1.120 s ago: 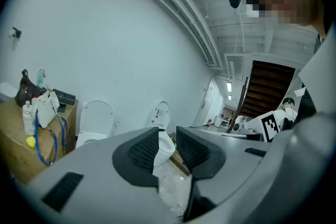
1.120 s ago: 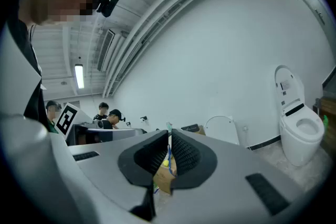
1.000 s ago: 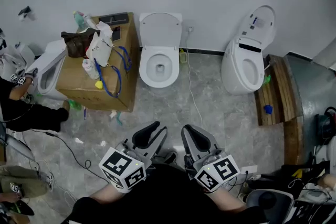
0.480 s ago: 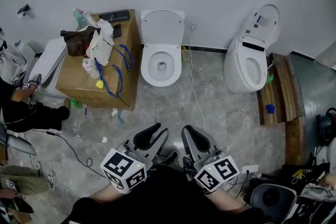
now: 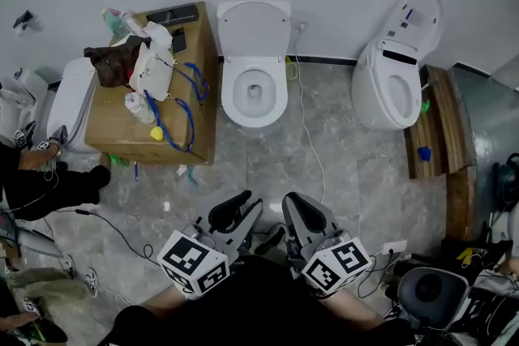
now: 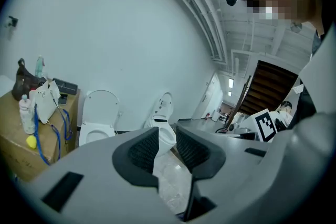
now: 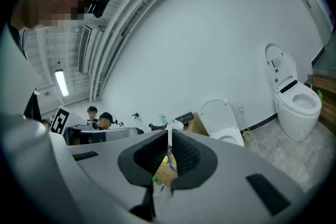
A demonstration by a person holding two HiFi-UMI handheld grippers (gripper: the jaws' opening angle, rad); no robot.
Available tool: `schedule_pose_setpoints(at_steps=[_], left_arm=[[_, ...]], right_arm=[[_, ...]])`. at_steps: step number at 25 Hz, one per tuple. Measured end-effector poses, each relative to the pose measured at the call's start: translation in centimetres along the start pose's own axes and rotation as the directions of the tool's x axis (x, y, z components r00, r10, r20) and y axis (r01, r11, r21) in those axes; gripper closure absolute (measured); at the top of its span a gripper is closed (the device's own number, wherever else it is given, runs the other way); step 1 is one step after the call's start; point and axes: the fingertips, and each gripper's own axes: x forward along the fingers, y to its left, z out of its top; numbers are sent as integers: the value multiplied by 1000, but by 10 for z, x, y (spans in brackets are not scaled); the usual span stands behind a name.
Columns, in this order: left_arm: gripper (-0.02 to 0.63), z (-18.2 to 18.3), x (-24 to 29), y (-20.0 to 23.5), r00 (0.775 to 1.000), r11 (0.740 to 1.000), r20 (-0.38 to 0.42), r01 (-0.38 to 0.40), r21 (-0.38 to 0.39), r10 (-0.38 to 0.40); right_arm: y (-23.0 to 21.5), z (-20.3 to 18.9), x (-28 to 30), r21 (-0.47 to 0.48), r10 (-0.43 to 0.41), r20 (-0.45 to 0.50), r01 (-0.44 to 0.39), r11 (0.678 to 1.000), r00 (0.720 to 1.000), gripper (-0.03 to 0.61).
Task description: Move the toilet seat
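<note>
While the person is holding both tools low and close to the body, the left gripper [image 5: 240,211] is hanging with its jaws partly apart and nothing between them; in the left gripper view [image 6: 167,136] only floor and a far toilet are showing through the gap. Alongside it, the right gripper [image 5: 296,211] is sitting with its jaws almost together, gripping nothing, and the right gripper view [image 7: 169,147] is showing just a thin slit between the ribbed pads [image 7: 184,152]. Well ahead, against the wall, the middle toilet [image 5: 254,93] is standing with its lid [image 5: 254,24] tipped up, and the toilet seat [image 5: 230,97] is looking as if it is lying down on the bowl, though that is hard to tell from here. Both tools are hovering well apart from it, touching nothing. Just left of that toilet a cardboard box [image 5: 122,134] is carrying a white bag [image 5: 152,69], a dark bag [image 5: 112,61] and some bottles. Off to the right a second toilet [image 5: 389,89] is standing, angled, its lid [image 5: 422,16] also raised, beside a wooden pallet [image 5: 434,138]. A white cable [image 5: 310,146] is trailing across the grey floor [image 5: 259,158].
</note>
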Motion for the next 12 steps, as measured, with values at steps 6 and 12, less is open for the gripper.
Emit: schedule_pose_setpoints(at_steps=[6,12], left_arm=[[502,40,-9,52,998,999,50,49,4,-49],[502,74,-13,89,991,996,92,92,18,-94]], right_arm=[[8,23,48,-6,-68,32,68,998,997,534],[24,43,82,-49,-104,55,107,993,993,534]])
